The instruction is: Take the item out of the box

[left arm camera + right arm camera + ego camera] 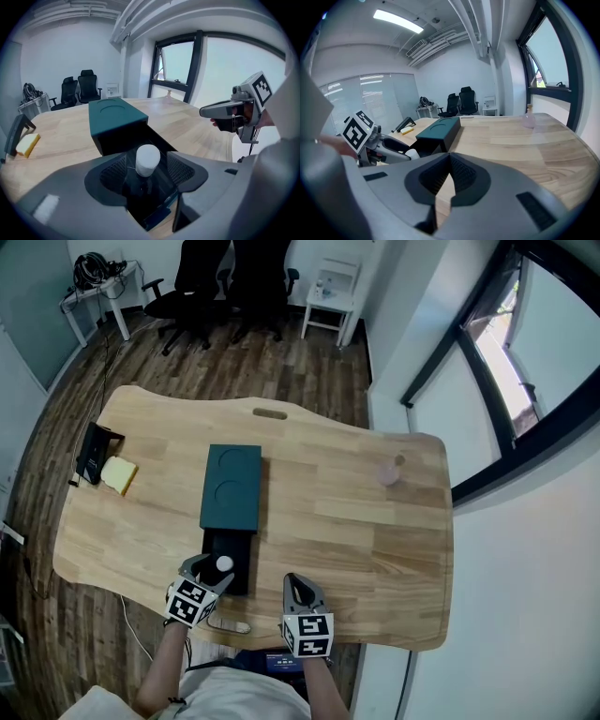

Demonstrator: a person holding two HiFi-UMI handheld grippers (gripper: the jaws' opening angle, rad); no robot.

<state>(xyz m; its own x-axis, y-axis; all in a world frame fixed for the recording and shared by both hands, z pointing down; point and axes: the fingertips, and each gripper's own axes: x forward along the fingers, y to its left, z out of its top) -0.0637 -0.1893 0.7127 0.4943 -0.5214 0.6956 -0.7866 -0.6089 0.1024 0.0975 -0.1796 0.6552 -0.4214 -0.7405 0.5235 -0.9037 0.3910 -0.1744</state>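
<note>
A dark teal box (232, 486) lies on the wooden table (356, 521), with its black drawer (238, 576) slid out toward me. In the drawer stands a dark bottle with a white cap (224, 564) (147, 159). My left gripper (208, 568) (146, 171) is open, one jaw on each side of the cap, and the pads do not touch it. My right gripper (298, 585) (449, 161) hovers shut and empty to the right of the drawer. The right gripper view shows the box (439, 129) and the left gripper (393, 147) at its left.
A yellow block (119, 474) and a black stand (94, 454) sit at the table's left end. A small pink object (391, 472) is at the far right. A loose cable (230, 624) lies by the front edge. Office chairs (202, 277) stand beyond the table.
</note>
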